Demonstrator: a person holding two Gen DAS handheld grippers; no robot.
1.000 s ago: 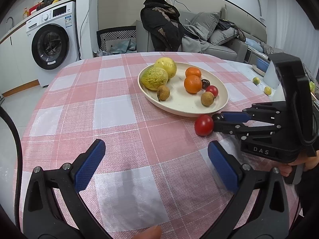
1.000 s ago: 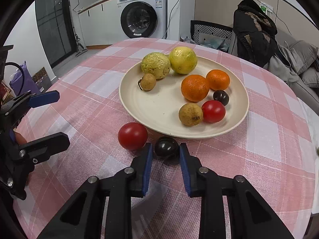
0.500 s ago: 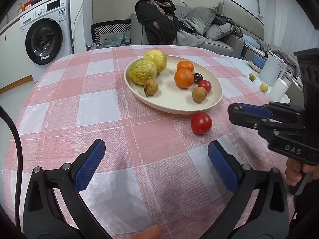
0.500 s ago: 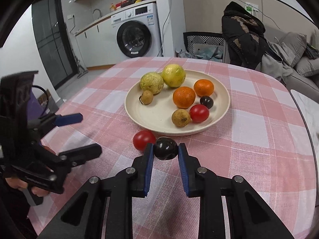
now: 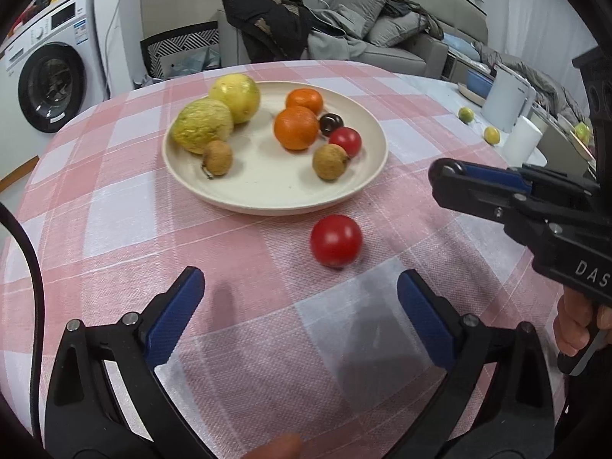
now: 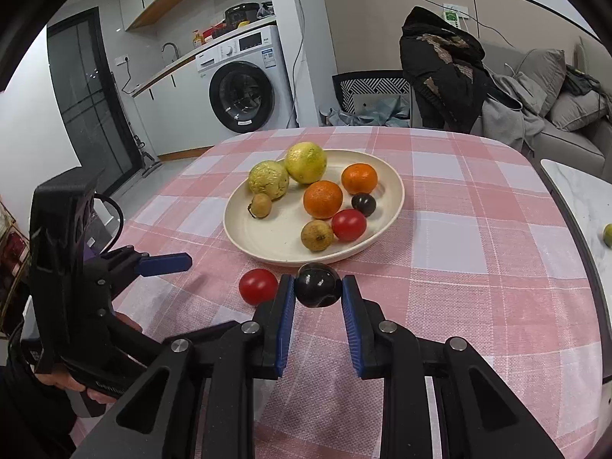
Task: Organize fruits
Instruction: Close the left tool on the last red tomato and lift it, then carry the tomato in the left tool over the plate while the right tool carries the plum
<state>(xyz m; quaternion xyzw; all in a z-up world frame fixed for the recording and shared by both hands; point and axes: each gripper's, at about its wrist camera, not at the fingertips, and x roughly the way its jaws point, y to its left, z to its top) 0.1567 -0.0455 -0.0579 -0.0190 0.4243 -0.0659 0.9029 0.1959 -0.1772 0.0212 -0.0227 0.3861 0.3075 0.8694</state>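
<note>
Already the right gripper clenches the small dark fruit, glossy and likely slippery; ahead of the left gripper, whose spread jaws have just been narrowing, lies the light, soft-skinned red tomato, best pinched across its middle.

We can read one marking only — the white letters "DAS" on the black body of the right gripper. Labels on the washing machine are too small to read.

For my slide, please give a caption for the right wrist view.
Right gripper holds a dark fruit near the plate.
</note>
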